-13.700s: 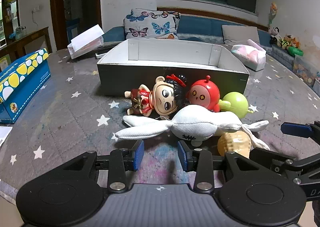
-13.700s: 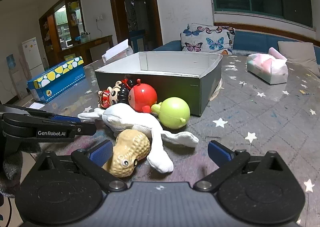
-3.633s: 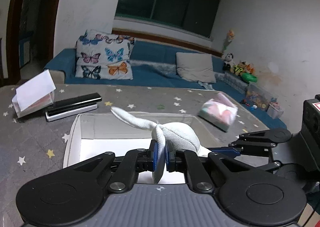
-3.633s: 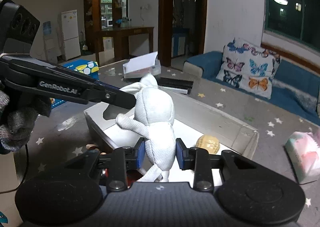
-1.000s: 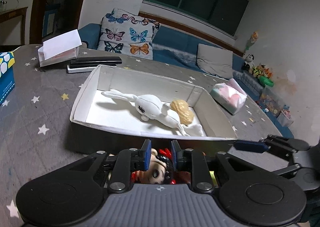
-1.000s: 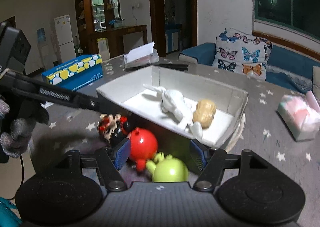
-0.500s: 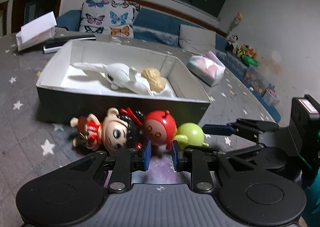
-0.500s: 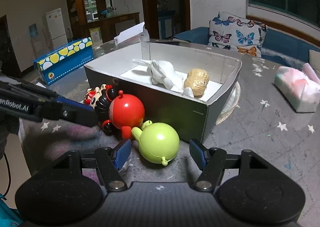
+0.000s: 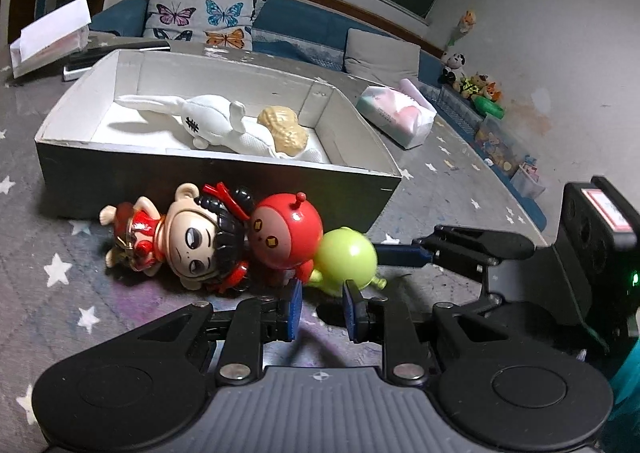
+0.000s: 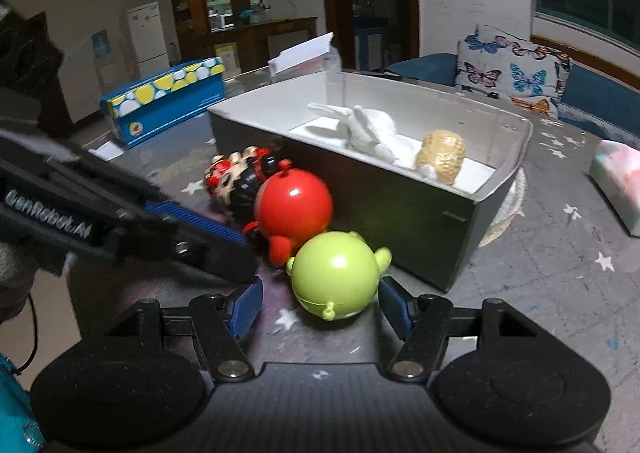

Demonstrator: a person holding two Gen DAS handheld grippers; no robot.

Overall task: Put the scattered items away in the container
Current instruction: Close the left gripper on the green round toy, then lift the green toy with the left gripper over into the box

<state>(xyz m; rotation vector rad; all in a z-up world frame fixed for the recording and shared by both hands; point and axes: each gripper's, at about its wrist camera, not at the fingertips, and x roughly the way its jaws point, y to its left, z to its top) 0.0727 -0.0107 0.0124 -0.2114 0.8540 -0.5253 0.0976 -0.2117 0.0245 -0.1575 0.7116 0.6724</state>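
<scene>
Grippers both low over the star-print table [image 9: 60, 265]: right gripper [image 10: 320, 305] spread wide, its blue pads flanking the green ball toy [image 10: 336, 277] without clear contact; left gripper [image 9: 320, 307] parted by a narrow gap, empty, tips just short of that same toy [image 9: 348, 259]. Red round toy [image 9: 286, 235] touches the green one, with the red-dressed doll [image 9: 176, 241] beside it, all lying against the outer front wall of the box [image 9: 208, 181]. Inside the box lie the white plush rabbit [image 9: 212, 121] and the peanut toy [image 9: 282, 131], touching.

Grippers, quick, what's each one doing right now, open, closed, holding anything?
Left gripper: open, narrow gap, holding nothing.
Right gripper: open wide around the green toy, not gripping it.
</scene>
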